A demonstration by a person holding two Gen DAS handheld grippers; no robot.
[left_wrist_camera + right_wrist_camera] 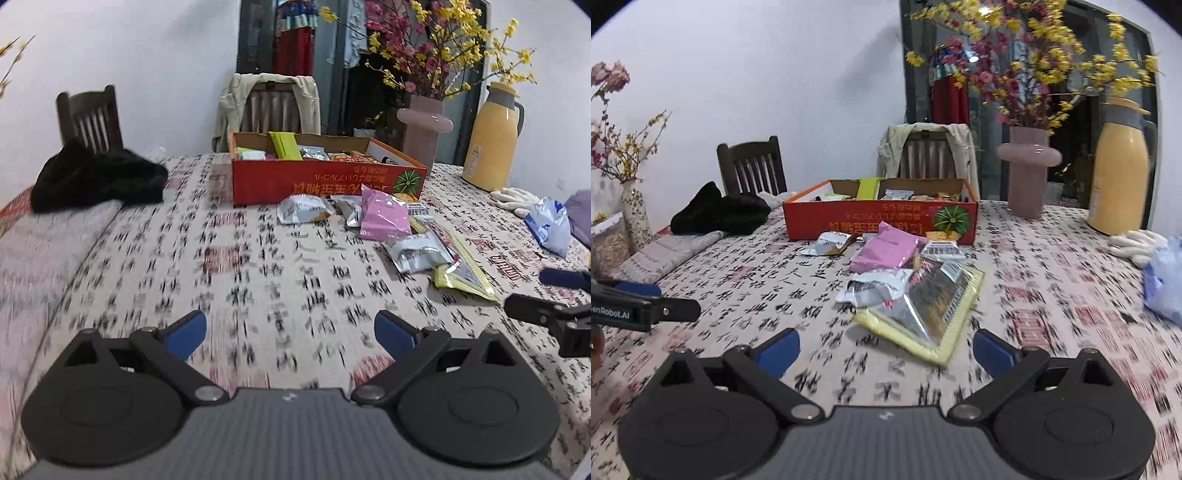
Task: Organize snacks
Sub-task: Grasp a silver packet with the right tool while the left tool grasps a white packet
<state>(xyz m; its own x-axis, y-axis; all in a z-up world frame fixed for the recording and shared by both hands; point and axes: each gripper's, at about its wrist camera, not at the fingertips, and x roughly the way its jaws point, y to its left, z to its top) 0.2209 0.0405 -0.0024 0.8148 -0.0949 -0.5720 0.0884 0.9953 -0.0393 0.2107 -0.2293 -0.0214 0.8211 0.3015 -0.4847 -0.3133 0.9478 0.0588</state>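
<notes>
The left hand-held gripper (290, 338) is hovering over bare patterned cloth on the surface (184, 266), its blue-padded fingers (186, 334) spread wide with nothing between them. The right hand-held gripper (886, 352) is likewise standing open and empty, its blue fingers (991, 352) flanking the near corner of a pile of snack packets. In that pile a flat yellow packet (955, 332) is lying at the bottom, nearest the right hand-held gripper, with a silver and dark foil packet (923, 301) resting on top of it. A grey and white packet (875, 286) is lying just to its left, a pink packet (886, 249) is sitting behind it, and a white and orange packet (827, 244) is lying near the front wall of the red cardboard box (879, 221). The box is sitting open further back on the surface, already holding several snacks, among them a green packet (868, 188) standing up against its far side. To the right of the box a pink vase (1028, 173) of yellow and pink blossoms and a yellow thermos jug (1119, 177) are standing near the far edge, with white gloves (1134, 243) and a blue plastic bag (1163, 280) lying closer. A black fur garment (96, 177) is lying at the left, in front of a dark wooden chair (92, 122).
</notes>
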